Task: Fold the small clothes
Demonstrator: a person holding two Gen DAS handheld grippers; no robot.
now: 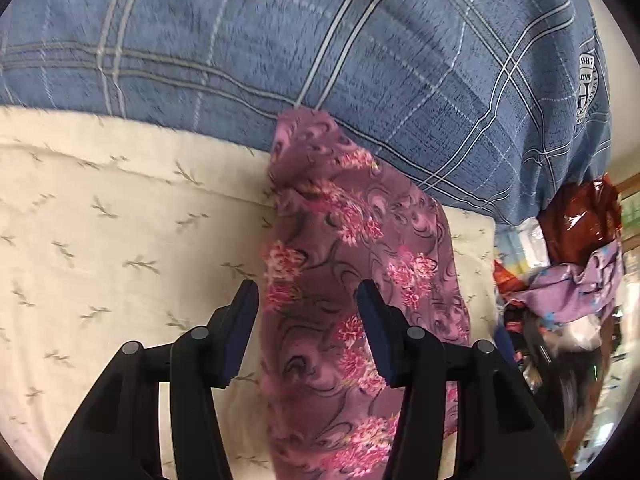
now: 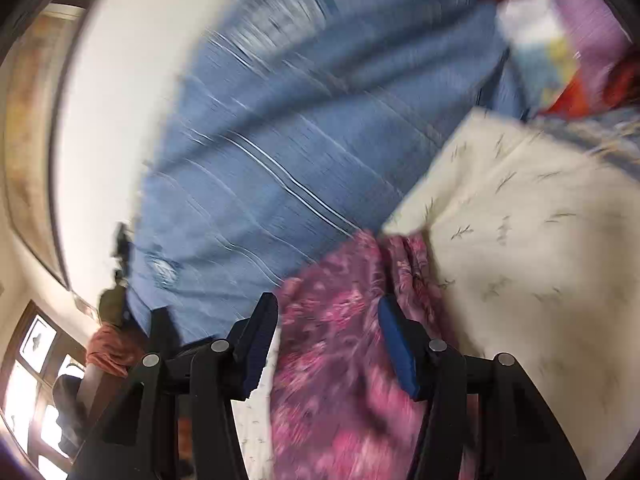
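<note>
A purple garment (image 1: 352, 220) with pink flowers lies as a long narrow strip on a cream sheet (image 1: 120, 240) with a leaf print. Its far end touches a blue plaid cover (image 1: 280, 40). My left gripper (image 1: 308, 286) is open above the strip, and the cloth passes between its fingers without the pads pressing on it. In the blurred right wrist view the same garment (image 2: 332, 360) runs between the fingers of my right gripper (image 2: 328, 300), which is open too, with a gap on each side. The cream sheet (image 2: 540, 240) lies to its right.
The blue plaid cover (image 2: 280, 140) fills the space behind the garment. Beyond the sheet's right edge is a heap with a shiny red bag (image 1: 576, 208) and a lilac cloth (image 1: 572, 288). An orange cloth (image 2: 112, 348) and a window (image 2: 28, 380) show at the left.
</note>
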